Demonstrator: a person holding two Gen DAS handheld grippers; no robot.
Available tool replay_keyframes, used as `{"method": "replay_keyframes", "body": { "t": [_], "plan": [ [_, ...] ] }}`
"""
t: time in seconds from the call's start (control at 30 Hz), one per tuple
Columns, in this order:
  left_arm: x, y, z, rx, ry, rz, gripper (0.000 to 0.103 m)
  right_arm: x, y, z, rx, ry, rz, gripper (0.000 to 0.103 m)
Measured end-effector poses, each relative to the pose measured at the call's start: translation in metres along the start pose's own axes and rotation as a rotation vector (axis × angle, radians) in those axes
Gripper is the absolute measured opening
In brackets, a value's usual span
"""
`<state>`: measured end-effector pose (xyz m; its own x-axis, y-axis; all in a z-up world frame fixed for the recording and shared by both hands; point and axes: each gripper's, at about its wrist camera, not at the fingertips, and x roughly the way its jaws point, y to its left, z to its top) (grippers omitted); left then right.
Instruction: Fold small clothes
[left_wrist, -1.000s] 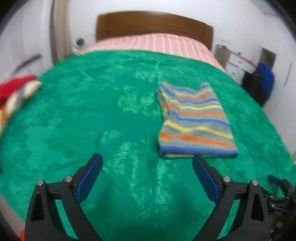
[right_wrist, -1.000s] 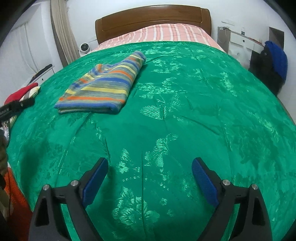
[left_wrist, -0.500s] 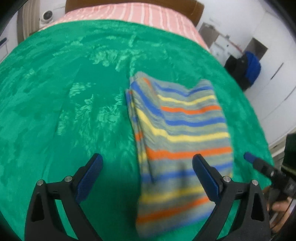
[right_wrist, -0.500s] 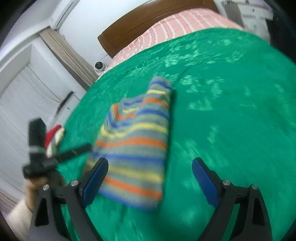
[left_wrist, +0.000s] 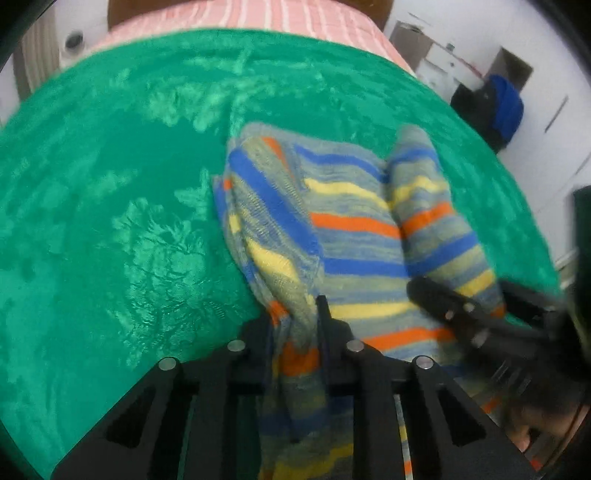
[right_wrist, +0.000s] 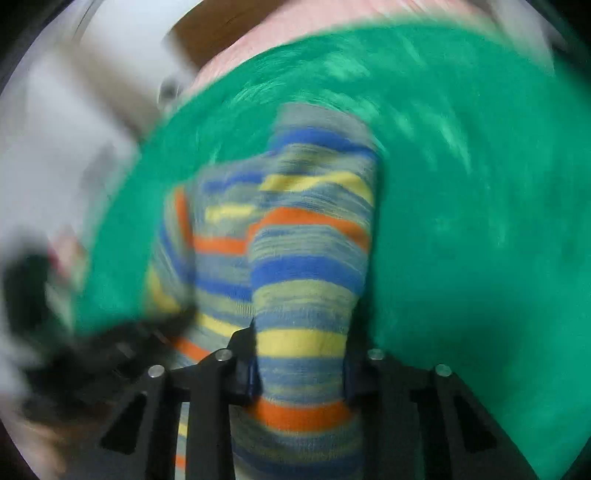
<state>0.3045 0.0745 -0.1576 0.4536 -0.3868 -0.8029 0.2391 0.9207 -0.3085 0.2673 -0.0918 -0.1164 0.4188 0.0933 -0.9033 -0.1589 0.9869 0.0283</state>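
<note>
Left gripper (left_wrist: 295, 332): pinched onto the near left corner of the striped garment (left_wrist: 354, 236).
Right gripper (right_wrist: 299, 365): clamped on the garment's near right edge.
Striped garment: on the green bedspread (left_wrist: 110, 221), near end gathered.
Far: pink striped sheet (left_wrist: 258, 14).

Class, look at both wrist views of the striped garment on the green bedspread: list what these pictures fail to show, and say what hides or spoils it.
1. Left wrist view: the near hem of the striped garment is hidden behind the left gripper.
2. Left wrist view: the right gripper is blurred and cut off by the right edge.
3. Right wrist view: motion blur smears the green bedspread and the room at left, so nothing there is identifiable.
</note>
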Motion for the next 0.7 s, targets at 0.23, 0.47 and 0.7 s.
{"method": "replay_keyframes", "body": {
  "t": [0.23,0.47,0.7],
  "plan": [
    [-0.081,0.014,-0.003,-0.007,-0.154,-0.008,0.016,-0.063,0.085,-0.020,-0.274,-0.241,-0.113,0.025],
    [-0.104,0.025,-0.007,-0.024,-0.177,0.106,0.083,-0.086,0.093,-0.006,-0.164,-0.273,0.089,0.052],
    [-0.136,0.040,-0.098,-0.074,-0.271,0.247,0.091,-0.098,0.050,-0.072,-0.174,-0.216,-0.057,0.095]
  ]
}}
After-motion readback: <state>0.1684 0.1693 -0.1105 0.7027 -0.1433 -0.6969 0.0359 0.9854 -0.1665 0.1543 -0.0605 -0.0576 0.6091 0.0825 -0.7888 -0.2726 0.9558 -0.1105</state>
